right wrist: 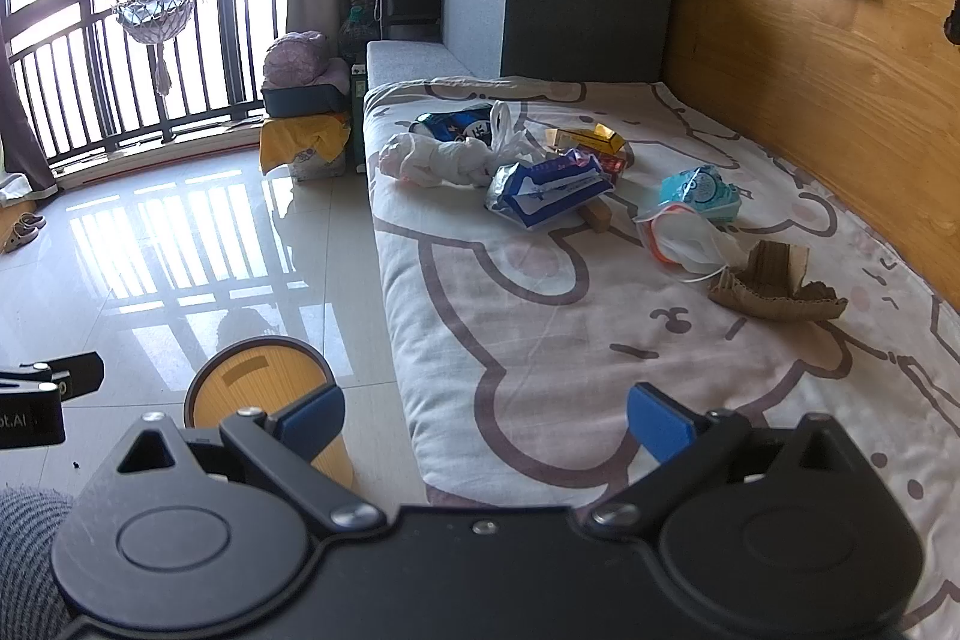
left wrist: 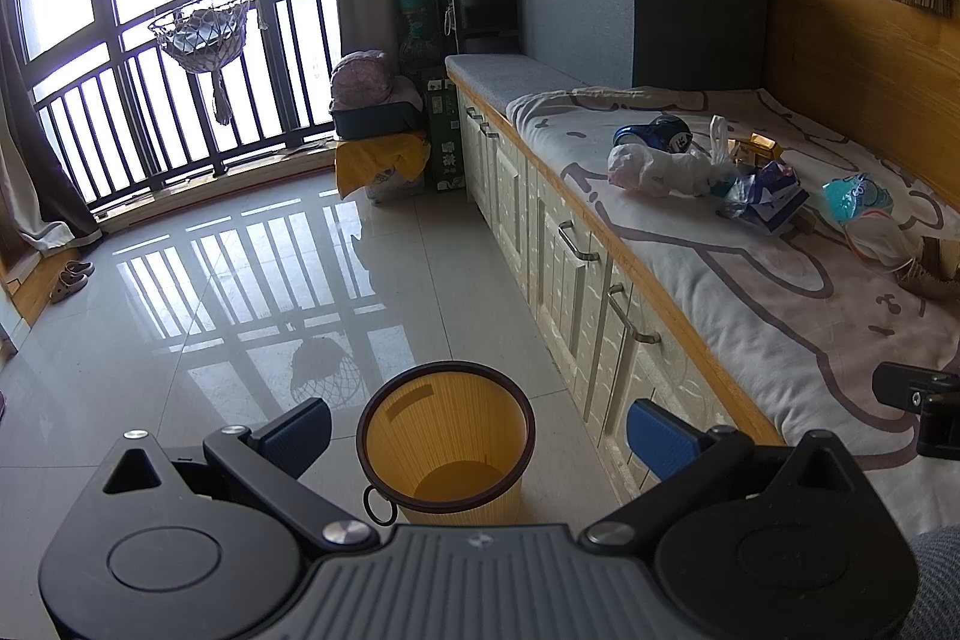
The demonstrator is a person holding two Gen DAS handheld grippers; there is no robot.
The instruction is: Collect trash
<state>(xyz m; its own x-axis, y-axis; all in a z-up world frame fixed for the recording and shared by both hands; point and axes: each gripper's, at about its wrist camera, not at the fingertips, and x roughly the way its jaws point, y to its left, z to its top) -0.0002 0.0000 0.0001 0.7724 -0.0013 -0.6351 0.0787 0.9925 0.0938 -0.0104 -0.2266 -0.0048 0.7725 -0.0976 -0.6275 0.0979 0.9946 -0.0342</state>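
Hovering over the orange bin [left wrist: 445, 445] on the floor, the left gripper [left wrist: 480, 433] was seen wide open, empty. The right gripper [right wrist: 487, 421], likewise spread and empty, was held above the mattress's [right wrist: 540, 352] near edge; trash [right wrist: 549, 187] was clustered toward its far end.

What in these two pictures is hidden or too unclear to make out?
- Yellow bin, right wrist view: lower half behind the right gripper.
- Gold box, left wrist view: mostly behind the white plastic bag.
- Blue wrapper, right wrist view: print too small to read.
- Cardboard scrap, left wrist view: cut off by the edge.
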